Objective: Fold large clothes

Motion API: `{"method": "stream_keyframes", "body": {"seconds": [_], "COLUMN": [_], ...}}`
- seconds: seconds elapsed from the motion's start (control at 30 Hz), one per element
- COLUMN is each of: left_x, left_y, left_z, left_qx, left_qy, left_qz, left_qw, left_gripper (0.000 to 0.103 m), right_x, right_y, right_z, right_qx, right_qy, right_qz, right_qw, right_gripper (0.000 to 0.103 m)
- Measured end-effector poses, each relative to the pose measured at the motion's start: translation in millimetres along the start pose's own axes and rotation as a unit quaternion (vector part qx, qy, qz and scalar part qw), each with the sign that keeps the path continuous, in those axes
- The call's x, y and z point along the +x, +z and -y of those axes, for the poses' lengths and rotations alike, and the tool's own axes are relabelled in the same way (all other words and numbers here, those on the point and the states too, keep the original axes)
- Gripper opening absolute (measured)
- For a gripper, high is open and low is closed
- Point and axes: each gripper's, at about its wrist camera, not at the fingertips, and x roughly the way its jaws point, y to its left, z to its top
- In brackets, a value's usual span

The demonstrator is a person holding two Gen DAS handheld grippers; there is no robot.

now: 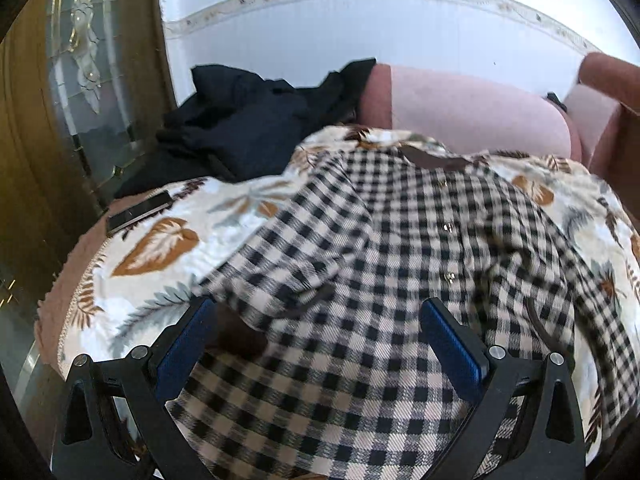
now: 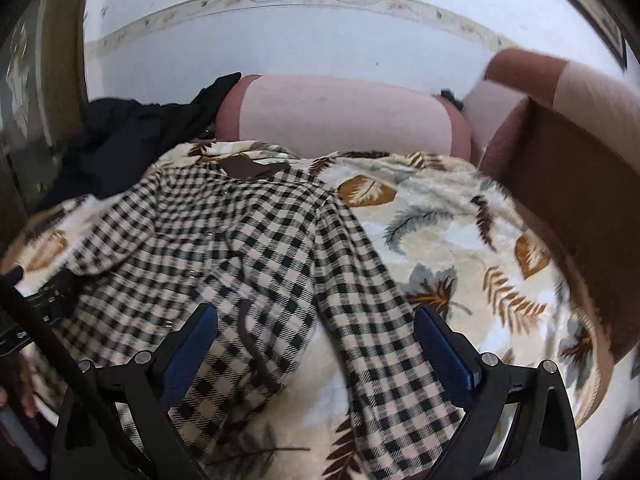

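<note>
A beige and black checked shirt (image 1: 400,248) (image 2: 224,240) with a brown collar lies face up on a leaf-patterned blanket (image 1: 160,240) (image 2: 460,232) over a sofa. My left gripper (image 1: 316,312) hovers open above the shirt's lower left part, blue pads wide apart, with cloth below them. My right gripper (image 2: 316,320) is open too, above the shirt's right sleeve (image 2: 368,304), which runs down toward the front edge. The left gripper's black frame (image 2: 44,304) shows at the left edge of the right wrist view.
A heap of dark clothes (image 1: 248,128) (image 2: 128,132) lies at the sofa's back left. A black phone (image 1: 138,212) rests on the blanket's left edge. Pink sofa cushions (image 1: 472,108) (image 2: 340,112) stand behind, an armrest (image 2: 568,152) at right, a glass-panelled door (image 1: 80,80) at left.
</note>
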Motion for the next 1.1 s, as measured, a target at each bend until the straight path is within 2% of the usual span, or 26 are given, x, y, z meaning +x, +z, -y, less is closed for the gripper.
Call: {"method": "stream_keyframes", "body": {"seconds": [0.13, 0.5, 1.1], "left_x": [10.3, 42.2, 53.2], "left_y": [-10.4, -26.1, -31.5], "left_z": [6.2, 23.1, 36.3], "left_qx": [0.009, 0.041, 0.065], "left_qy": [0.002, 0.004, -0.001], "left_qz": [-0.018, -0.062, -0.078], "left_qw": [0.9998, 0.9972, 0.9948], "left_gripper": [0.102, 0.102, 0.102], "right_x": [21.8, 68.6, 93.3], "right_y": [-7.6, -22.4, -29.7], "right_z": [-3.5, 1.7, 10.4], "right_qx": [-0.005, -0.003, 0.01], "right_qy": [-0.017, -0.019, -0.018], "right_qz": [-0.008, -0.057, -0.087], "right_qw": [1.0, 0.998, 0.996], "right_gripper": [0.1, 0.1, 0.1]}}
